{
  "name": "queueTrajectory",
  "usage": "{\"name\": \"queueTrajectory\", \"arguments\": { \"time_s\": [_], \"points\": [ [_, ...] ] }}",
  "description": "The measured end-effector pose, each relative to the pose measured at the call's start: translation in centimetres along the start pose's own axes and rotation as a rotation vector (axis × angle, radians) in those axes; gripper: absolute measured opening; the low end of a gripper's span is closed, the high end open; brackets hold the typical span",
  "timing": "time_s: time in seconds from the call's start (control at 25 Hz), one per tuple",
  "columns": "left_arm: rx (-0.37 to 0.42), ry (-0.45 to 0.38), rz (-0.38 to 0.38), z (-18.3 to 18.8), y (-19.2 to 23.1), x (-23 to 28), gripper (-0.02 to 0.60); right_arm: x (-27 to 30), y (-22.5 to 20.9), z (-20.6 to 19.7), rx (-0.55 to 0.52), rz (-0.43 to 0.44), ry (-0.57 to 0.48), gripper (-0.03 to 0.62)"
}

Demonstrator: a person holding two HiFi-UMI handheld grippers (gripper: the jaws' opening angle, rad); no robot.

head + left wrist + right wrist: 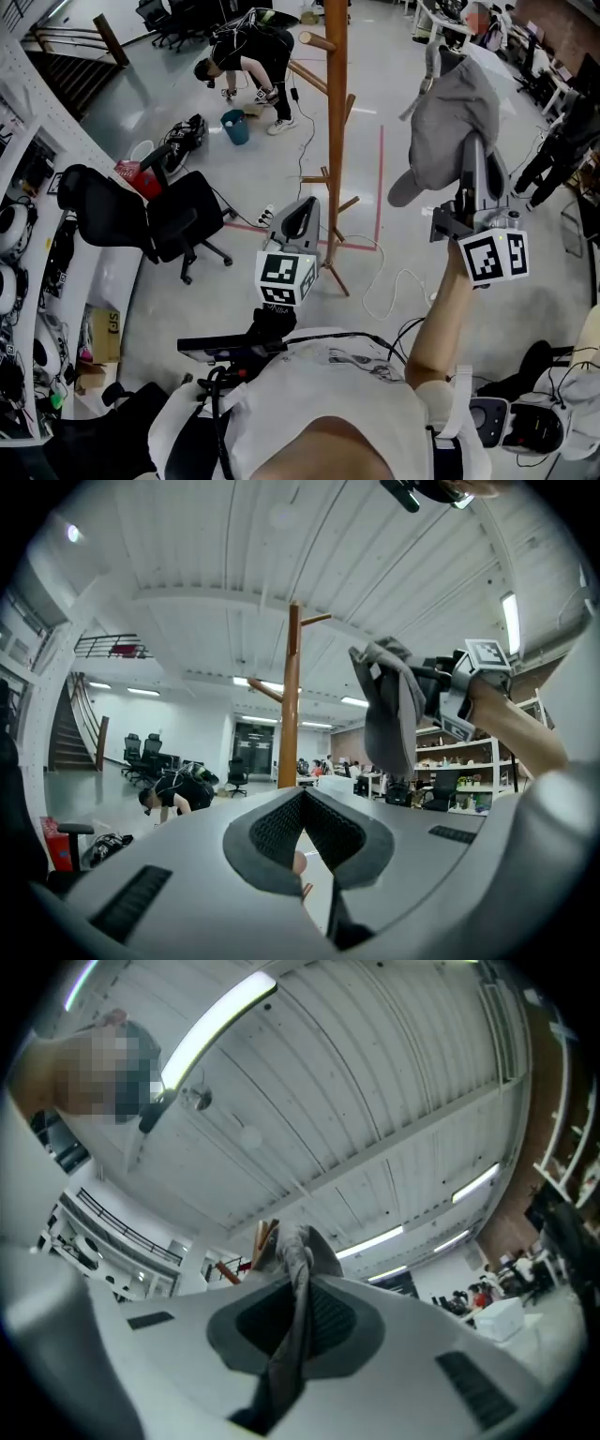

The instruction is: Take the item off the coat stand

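Note:
A tall wooden coat stand (336, 112) with slanted pegs rises ahead of me. A grey cloth garment (450, 122) hangs in the air to the right of the stand, apart from its pegs. My right gripper (472, 155) is raised and shut on it. In the right gripper view the grey cloth (295, 1335) runs pinched between the pads, with a peg tip (265, 1237) just behind it. My left gripper (298, 220) is low near the stand's base, shut and holding nothing. The left gripper view shows the stand (291, 696) and the hanging garment (389, 705).
A black office chair (159, 220) stands left of the stand. A person (246, 56) bends over a teal bucket (235, 127) farther back. Cables (394, 281) and red tape lines cross the floor. Desks line the left wall and shelving the right.

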State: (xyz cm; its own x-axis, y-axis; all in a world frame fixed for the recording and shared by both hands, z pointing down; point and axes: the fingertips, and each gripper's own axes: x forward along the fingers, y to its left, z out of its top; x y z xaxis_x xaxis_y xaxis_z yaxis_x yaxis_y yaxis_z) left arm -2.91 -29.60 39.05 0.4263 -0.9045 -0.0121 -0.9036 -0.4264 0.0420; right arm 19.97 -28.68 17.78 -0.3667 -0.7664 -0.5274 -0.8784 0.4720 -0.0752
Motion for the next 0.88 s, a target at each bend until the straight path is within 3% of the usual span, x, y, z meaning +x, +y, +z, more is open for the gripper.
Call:
{"name": "queueTrajectory", "arguments": {
  "time_s": [0.24, 0.4, 0.56, 0.88],
  "points": [
    [0.005, 0.002, -0.028, 0.4, -1.1, 0.0, 0.005, -5.4, 0.5, -9.3, -0.072, -0.159, 0.272, 0.026],
    [0.004, 0.003, -0.034, 0.3, -1.4, 0.2, 0.005, -7.7, 1.2, -13.4, -0.093, -0.204, 0.377, 0.026],
    [0.000, 0.006, -0.038, 0.3, -1.5, 0.4, 0.005, -8.5, 2.2, -14.8, -0.125, -0.202, 0.423, 0.026],
    [0.000, 0.003, -0.058, 0.4, -1.8, 0.4, 0.005, -8.5, 3.3, -14.9, -0.146, -0.204, 0.419, 0.026]
  ]
}}
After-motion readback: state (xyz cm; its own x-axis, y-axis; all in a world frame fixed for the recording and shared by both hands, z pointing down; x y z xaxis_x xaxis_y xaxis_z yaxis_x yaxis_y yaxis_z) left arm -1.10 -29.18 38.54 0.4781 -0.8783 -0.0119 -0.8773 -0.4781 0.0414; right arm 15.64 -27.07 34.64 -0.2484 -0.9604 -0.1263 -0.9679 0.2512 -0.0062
